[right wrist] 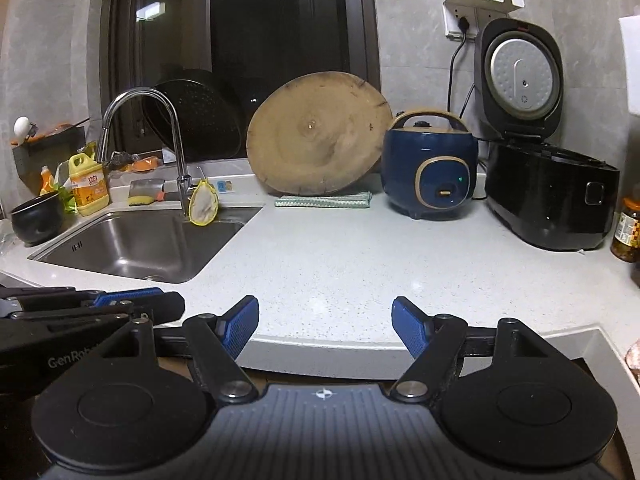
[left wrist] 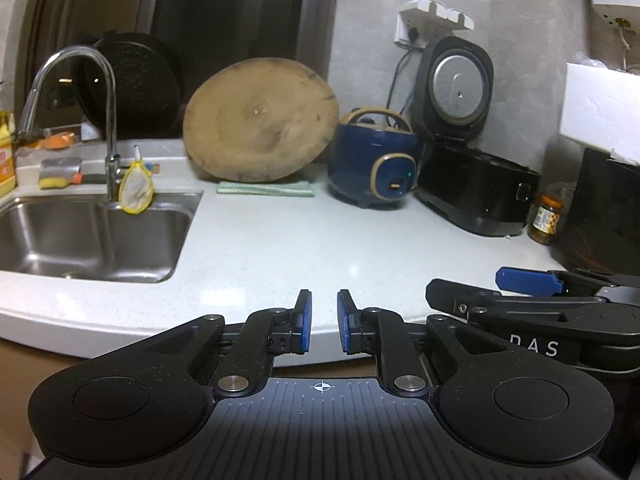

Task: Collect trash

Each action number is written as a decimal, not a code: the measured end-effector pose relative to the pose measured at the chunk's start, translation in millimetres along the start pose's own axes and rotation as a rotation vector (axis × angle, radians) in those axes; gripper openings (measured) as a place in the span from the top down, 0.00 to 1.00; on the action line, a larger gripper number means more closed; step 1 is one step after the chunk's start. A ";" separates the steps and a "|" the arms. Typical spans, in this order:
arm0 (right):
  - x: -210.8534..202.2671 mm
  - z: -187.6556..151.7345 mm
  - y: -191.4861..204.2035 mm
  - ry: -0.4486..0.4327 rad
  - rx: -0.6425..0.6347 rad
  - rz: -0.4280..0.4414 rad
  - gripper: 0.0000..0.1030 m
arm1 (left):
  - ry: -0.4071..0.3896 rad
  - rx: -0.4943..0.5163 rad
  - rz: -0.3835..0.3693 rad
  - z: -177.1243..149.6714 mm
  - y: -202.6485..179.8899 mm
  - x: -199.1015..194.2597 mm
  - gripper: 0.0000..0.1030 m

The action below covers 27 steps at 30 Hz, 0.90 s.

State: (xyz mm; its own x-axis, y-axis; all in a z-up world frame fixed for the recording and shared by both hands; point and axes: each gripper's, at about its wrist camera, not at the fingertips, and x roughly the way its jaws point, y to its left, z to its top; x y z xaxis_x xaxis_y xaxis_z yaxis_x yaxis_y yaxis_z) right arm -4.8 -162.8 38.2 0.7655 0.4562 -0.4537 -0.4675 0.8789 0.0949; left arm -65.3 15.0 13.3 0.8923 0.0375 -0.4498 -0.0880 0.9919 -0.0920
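Speckled countertop [right wrist: 340, 264], round wooden board [right wrist: 318, 142], steel sink [right wrist: 140, 240]

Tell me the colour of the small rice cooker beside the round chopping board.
Dark blue with tan trim; the right wrist view shows it best.

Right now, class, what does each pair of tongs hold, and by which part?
Nothing. The left tongs and right tongs both stand open above the counter.
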 end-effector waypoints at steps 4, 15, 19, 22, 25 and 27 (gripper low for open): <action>-1.7 -1.6 -1.4 0.004 0.007 0.000 0.28 | 0.009 -0.011 -0.006 -1.2 0.9 -2.7 0.83; -1.0 -3.3 3.0 0.015 0.005 0.011 0.28 | 0.017 -0.022 -0.008 -1.4 6.3 -3.9 0.83; 0.6 -4.5 5.1 0.014 -0.003 0.011 0.28 | 0.011 -0.013 -0.014 0.6 4.9 -2.3 0.83; 1.8 -3.6 3.5 0.013 0.000 0.009 0.28 | 0.006 -0.005 -0.013 1.6 3.5 -1.0 0.83; 1.4 -2.5 1.1 0.006 0.008 0.000 0.28 | 0.009 -0.002 -0.021 1.6 2.9 0.4 0.83; 2.1 -3.0 -0.4 0.010 0.016 -0.005 0.28 | 0.011 0.002 -0.025 1.1 1.8 0.8 0.83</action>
State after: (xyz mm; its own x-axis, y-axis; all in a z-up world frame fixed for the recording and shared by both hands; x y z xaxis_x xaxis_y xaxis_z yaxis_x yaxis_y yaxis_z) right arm -4.3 -162.7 34.5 0.7634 0.4500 -0.4633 -0.4560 0.8835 0.1068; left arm -64.3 17.0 13.7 0.8892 0.0112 -0.4574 -0.0649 0.9927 -0.1017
